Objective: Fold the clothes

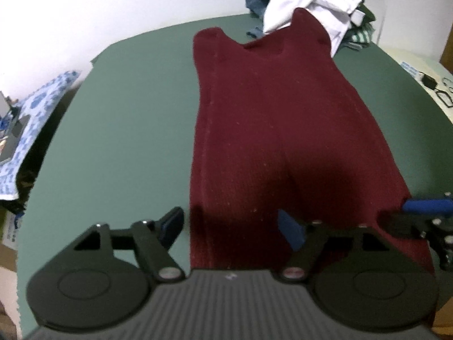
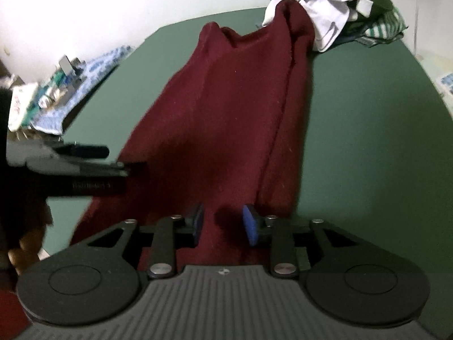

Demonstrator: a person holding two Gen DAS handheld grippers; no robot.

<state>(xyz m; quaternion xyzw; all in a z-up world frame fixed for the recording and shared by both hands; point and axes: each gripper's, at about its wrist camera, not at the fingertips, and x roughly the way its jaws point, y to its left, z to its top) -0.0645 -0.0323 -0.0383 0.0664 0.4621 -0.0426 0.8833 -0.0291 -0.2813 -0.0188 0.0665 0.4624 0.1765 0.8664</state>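
Left wrist view: both grippers (image 1: 230,228) (image 2: 223,222) are spread apart over the garment (image 1: 271,130) hem at 6 o'clock; uneven grips would skew the fold.

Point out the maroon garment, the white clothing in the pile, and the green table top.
maroon garment (image 1: 271,130): left wrist view, middle of its body.
white clothing (image 2: 325,8): right wrist view, a fold in the heap.
green table top (image 1: 127,127): left wrist view, bare surface left of the garment.
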